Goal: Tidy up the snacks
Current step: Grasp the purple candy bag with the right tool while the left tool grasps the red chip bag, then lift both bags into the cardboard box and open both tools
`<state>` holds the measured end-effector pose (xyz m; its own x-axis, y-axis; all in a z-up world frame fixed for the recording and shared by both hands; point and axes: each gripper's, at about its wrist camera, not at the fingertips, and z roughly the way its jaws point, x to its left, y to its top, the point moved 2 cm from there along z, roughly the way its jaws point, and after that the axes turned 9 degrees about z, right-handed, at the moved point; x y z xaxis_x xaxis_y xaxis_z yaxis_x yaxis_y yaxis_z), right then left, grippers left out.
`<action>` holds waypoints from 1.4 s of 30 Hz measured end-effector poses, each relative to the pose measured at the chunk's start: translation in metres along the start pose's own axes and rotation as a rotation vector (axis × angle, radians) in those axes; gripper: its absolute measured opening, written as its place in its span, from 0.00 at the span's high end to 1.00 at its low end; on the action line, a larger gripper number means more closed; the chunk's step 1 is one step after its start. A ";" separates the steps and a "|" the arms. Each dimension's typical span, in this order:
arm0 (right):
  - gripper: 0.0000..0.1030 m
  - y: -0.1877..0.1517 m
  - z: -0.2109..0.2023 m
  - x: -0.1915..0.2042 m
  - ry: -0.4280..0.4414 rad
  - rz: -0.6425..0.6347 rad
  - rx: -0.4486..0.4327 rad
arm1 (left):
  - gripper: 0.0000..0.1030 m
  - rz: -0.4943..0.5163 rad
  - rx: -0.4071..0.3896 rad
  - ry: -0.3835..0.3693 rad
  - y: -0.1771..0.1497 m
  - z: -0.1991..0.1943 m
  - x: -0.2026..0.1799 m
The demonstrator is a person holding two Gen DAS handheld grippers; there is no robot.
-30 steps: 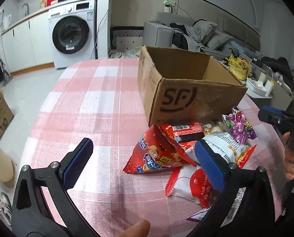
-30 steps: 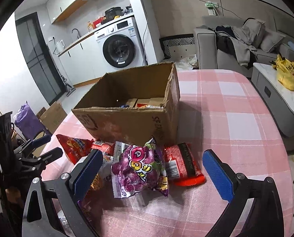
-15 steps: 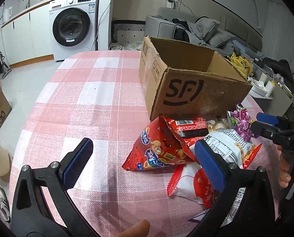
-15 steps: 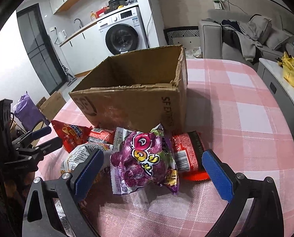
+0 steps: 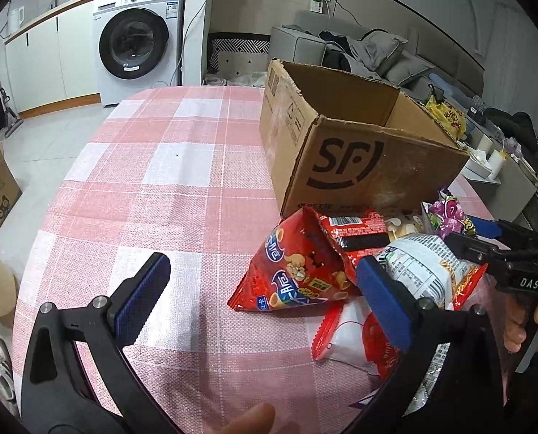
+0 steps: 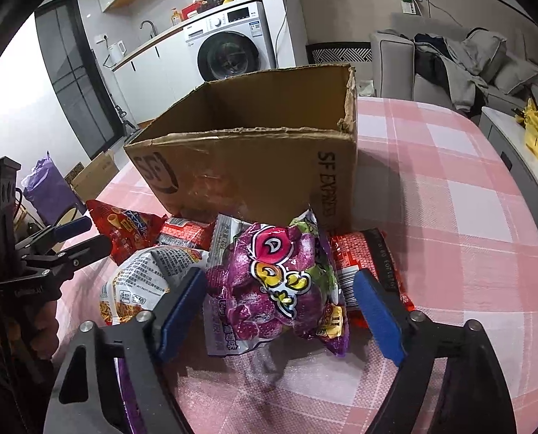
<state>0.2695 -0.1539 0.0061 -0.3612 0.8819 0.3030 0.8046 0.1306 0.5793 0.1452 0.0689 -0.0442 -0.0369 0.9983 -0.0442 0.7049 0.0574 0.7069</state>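
The bench (image 5: 167, 166), draped in a pink-and-white checked cloth, is carrying everything, and the open brown cardboard shipping box (image 6: 254, 166) printed with a black logo is standing near its middle. Judging by how things are lying, the sorting is barely under way: the whole heap of snack packets is still sitting on the cloth against the box's front wall. From neither view is the floor of the box showing, so whether anything is already lying inside cannot be told.

The right gripper (image 6: 281, 311) is hovering with its jaws spread wide on either side of the crinkly purple candy bag (image 6: 280, 282), not touching it and holding nothing; that bag is looking like the next pick. The left gripper (image 5: 263, 294) is hanging open just as wide and empty above the cloth, beside the puffed red triangular snack bag (image 5: 298, 271).

Around these are lying a white-and-orange printed chip bag (image 6: 139, 282), a flat red barcoded wrapper (image 6: 374, 267) and a white-and-red sachet (image 5: 345, 336). The sachet and further packets at the near edge are being cut off by the gripper frames, and the small print is too blurred to read.
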 end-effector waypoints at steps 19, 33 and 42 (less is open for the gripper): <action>0.47 0.003 -0.015 -0.002 0.059 0.004 -0.049 | 0.01 -0.081 0.036 -0.064 -0.001 0.018 0.005; 0.47 0.001 -0.018 -0.003 0.070 0.001 -0.064 | 0.47 -0.044 0.044 -0.147 -0.001 0.041 -0.002; 0.47 0.002 -0.024 0.001 0.077 -0.007 -0.086 | 0.59 -0.029 -0.012 -0.165 -0.002 0.025 -0.003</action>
<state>0.2596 -0.1638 0.0260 -0.4043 0.8433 0.3542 0.7599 0.0941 0.6432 0.1615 0.0658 -0.0631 0.0600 0.9820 -0.1793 0.6964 0.0875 0.7123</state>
